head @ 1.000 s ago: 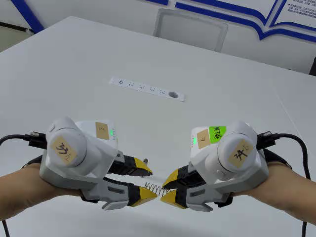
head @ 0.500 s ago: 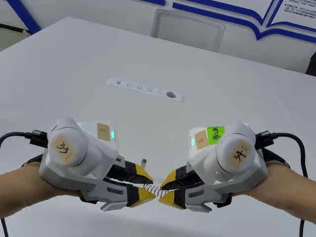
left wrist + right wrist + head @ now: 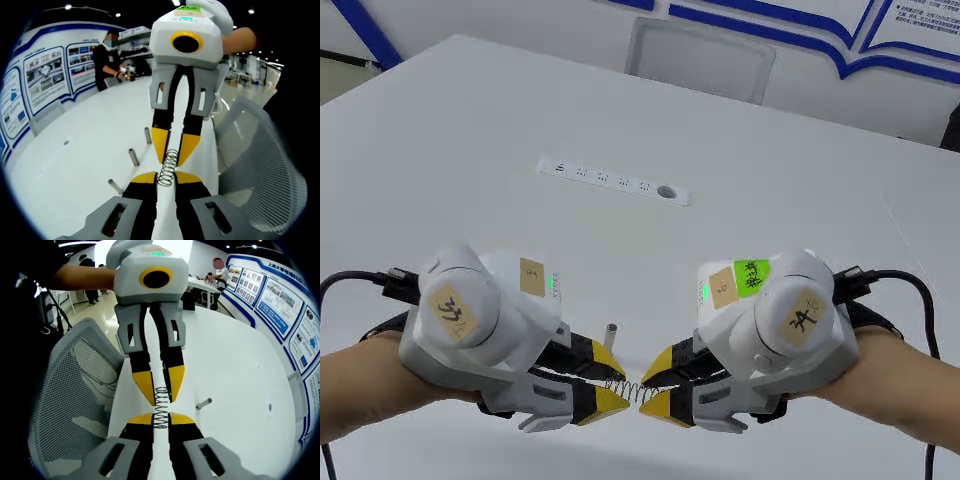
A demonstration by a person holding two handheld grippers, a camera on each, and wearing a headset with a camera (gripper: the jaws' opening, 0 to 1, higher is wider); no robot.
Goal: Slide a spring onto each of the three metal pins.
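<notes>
The thin coiled steel-wire spring [image 3: 632,386] hangs over the near part of the white bench [image 3: 620,120], spanning the left claw [image 3: 611,383] and the right claw [image 3: 656,388], each clamped on one end of it. It looks feather-light and floppy (likely to kink or flick away if squeezed mid-coil). I would grip only the last coil at one end, keeping the bore clear for the short grey metal pins [image 3: 133,157] just beyond.

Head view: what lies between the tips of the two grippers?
A coil spring bridges the gap, one end held by the left gripper, the other by the right gripper. Both gripper views show the same.
</notes>
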